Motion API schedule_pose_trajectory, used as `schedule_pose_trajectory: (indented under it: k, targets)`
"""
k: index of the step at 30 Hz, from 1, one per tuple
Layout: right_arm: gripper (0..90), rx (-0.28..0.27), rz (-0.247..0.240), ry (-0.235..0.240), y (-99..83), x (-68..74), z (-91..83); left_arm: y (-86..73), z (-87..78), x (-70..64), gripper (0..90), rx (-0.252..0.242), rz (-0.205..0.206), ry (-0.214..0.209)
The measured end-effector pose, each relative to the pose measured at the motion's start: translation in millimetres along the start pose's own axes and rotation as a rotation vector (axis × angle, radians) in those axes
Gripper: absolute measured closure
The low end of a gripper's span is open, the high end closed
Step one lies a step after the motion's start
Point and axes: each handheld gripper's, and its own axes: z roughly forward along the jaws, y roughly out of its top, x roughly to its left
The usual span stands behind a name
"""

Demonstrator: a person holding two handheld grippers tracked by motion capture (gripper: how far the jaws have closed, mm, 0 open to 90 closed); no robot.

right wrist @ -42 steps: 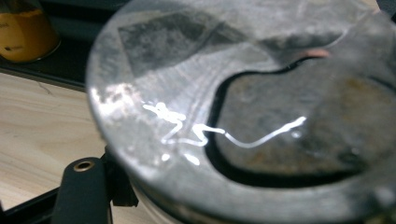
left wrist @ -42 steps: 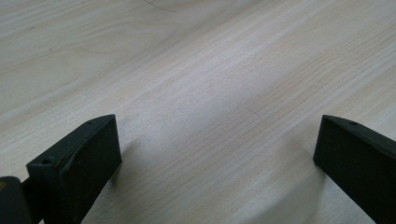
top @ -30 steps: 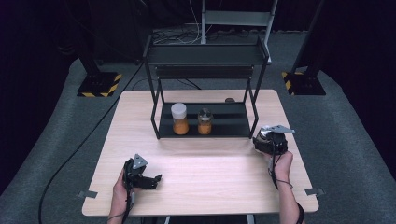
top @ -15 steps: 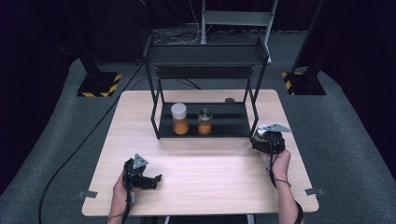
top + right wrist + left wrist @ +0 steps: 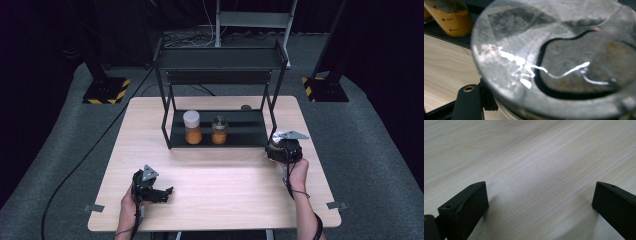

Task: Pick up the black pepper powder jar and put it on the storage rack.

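- Gripping a jar [image 5: 554, 62] in my right gripper [image 5: 283, 150]; its shiny lid is sitting close up against that gripper's camera, jaws clamped on the jar below it.
- I am holding the jar just off the right front corner of the black rack [image 5: 220, 135], over the table [image 5: 225, 185].
- My left gripper [image 5: 150, 187] is resting low near the table's front left, jaws spread wide over bare wood.
- Two jars of orange powder [image 5: 192, 127] are standing on the rack's lower shelf.
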Motion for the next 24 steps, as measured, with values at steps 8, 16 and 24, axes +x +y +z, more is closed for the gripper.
schedule_pose_trajectory:
  k: [8,16,24]
  targets:
    - [29.9,-0.004,-0.011,0.008,2.3,3.5,0.6,-0.1,-0.5,0.0,1.1,0.0,0.008,-0.001]
    - [29.9,-0.002,-0.022,0.013,4.4,7.1,1.8,-0.1,0.0,-0.4,0.5,-0.002,0.0,0.002]
    - [29.9,0.002,-0.031,0.021,7.1,12.2,3.6,-0.1,-0.1,-0.3,0.5,-0.002,0.001,0.002]
